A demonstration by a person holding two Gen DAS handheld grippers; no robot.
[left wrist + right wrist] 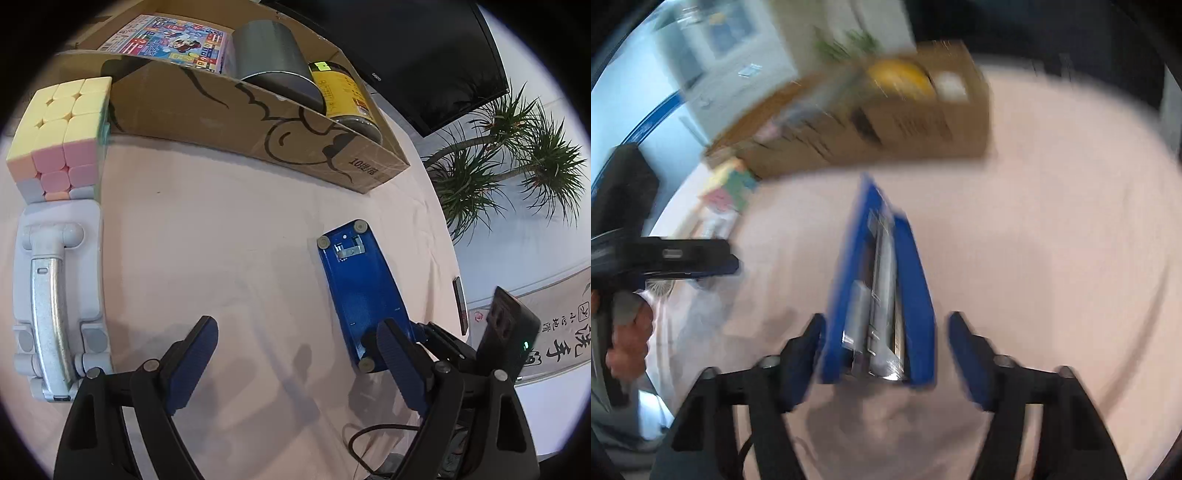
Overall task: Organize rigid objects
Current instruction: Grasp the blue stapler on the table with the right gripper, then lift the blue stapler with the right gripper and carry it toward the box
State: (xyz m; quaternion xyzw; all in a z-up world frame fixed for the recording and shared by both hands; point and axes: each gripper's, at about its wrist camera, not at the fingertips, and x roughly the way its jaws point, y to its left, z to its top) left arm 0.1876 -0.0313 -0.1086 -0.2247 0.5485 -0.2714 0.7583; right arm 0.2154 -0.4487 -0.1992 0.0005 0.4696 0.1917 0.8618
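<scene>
Left wrist view: the left gripper (pixel 295 354) hangs over the pink surface (pixel 221 240) with its jaws wide and nothing between them. A blue stapler (pixel 360 291) lies at 3 o'clock, a box (pixel 236 122) at 12, a cube (pixel 59 136) at 10.

Right wrist view, blurred: the right gripper (pixel 886 347) has the stapler (pixel 882 295) between its jaws; whether both pads press it, I cannot tell. The box (pixel 886 122) sits at 12 o'clock.

On the cardboard box (pixel 354 162) in front of me I read "10" beside characters too small to make out. The black monitor (pixel 424 48) behind it carries a small brand mark, illegible to me.
</scene>
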